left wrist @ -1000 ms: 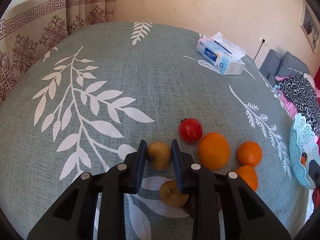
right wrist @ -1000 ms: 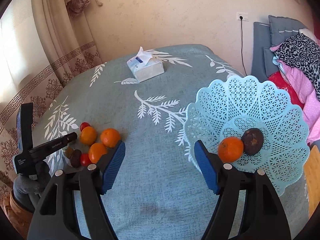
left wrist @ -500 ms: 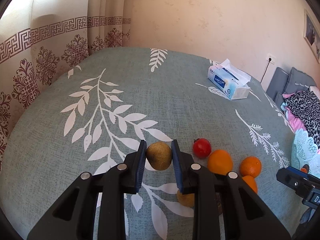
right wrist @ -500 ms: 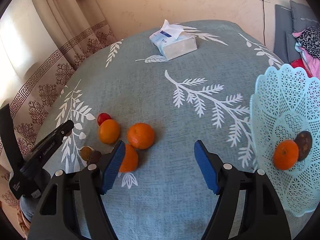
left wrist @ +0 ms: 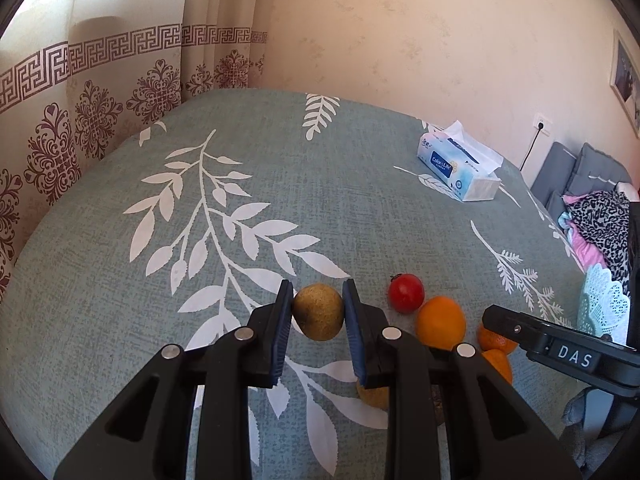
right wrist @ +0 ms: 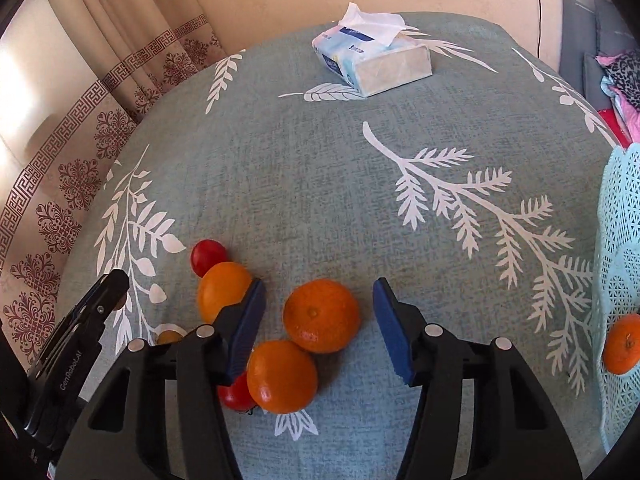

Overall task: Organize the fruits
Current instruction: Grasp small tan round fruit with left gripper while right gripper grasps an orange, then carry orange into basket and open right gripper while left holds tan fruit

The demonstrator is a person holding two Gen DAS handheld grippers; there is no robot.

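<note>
**Brown pear clamped at left, orange framed at right**

At far left, patterned cream curtain (left wrist: 100,120) behind the grey-green tablecloth with white leaf print (left wrist: 200,208). Left gripper (left wrist: 316,314) closed on the small round brownish-yellow pear (left wrist: 319,312), one blue pad on each side at the widest part; seemingly lifted a little above the cloth, though height hard to judge. Probably firm and light, with rough skin giving good friction; moderate pressure enough, no bruising expected.

Further right, on the cloth: small shiny red tomato-like fruit (left wrist: 406,293), then a smooth round orange (left wrist: 440,322), two more partly hidden behind the other tool. Right gripper (right wrist: 319,316) wide apart, touching nothing, with a dimpled orange mandarin (right wrist: 322,315) lying between the pads. Likely soft under the peel and able to roll; best taken across the middle, gently. Second mandarin (right wrist: 282,376) touching it in front, so possibly disturbed.

At far right, pale blue lattice plastic basket (right wrist: 620,220), already holding one orange fruit (right wrist: 622,344); white-blue tissue pack (right wrist: 372,60) at the back.
</note>
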